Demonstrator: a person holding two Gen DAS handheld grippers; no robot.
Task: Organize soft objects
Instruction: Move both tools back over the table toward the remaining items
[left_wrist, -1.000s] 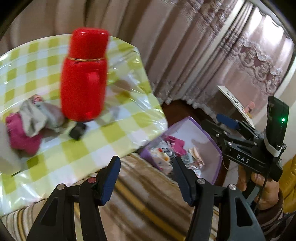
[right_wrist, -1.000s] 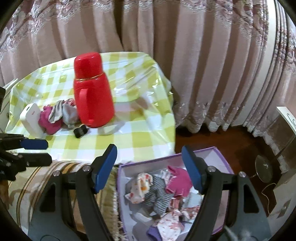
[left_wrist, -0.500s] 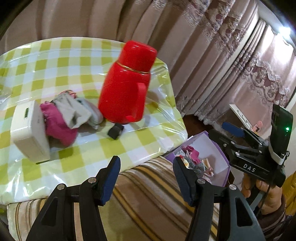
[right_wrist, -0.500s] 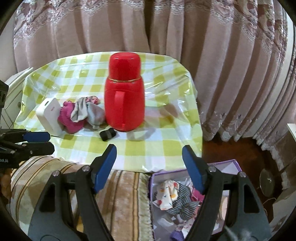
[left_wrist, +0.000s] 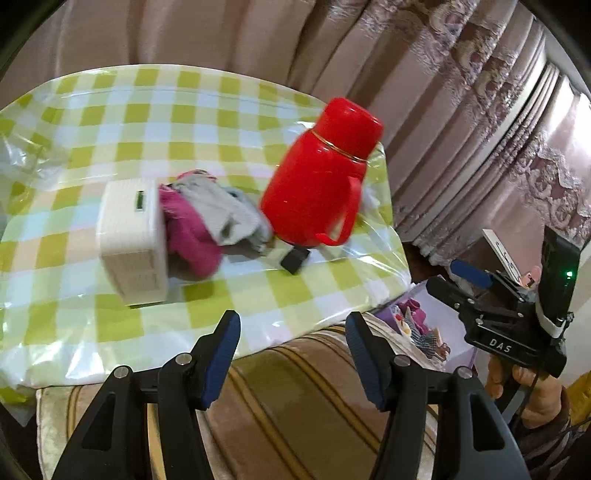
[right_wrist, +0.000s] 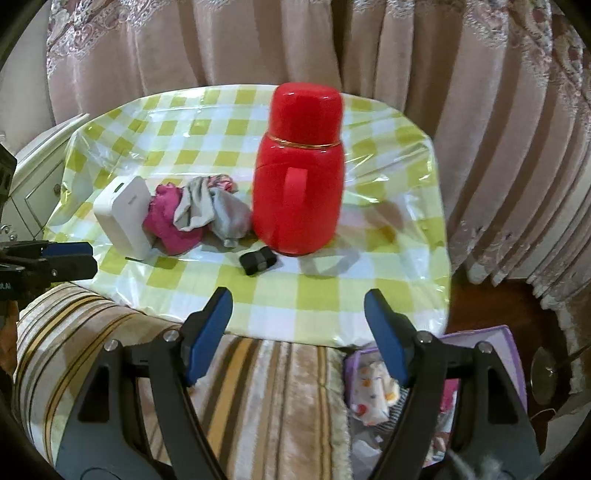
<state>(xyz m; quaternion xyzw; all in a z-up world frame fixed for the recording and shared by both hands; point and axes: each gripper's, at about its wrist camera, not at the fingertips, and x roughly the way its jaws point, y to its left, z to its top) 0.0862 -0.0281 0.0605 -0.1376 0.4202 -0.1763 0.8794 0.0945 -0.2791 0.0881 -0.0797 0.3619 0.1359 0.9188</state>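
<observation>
On the bench: clothes pile (right_wrist: 192, 218) at 9 o'clock of red flask (right_wrist: 299, 181) | both hand-held grippers, left (left_wrist: 291, 354) and right (right_wrist: 297, 332), gaping, empty | pinch top grey cloth (avoid white box (right_wrist: 123, 216)).

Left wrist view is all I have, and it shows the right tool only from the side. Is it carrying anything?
Observer: No. In the right wrist view the right tool is open, with nothing between its jaws.
Operator: What stands past the left side of the table?
Observer: A white cabinet stands right beside that edge.
</observation>
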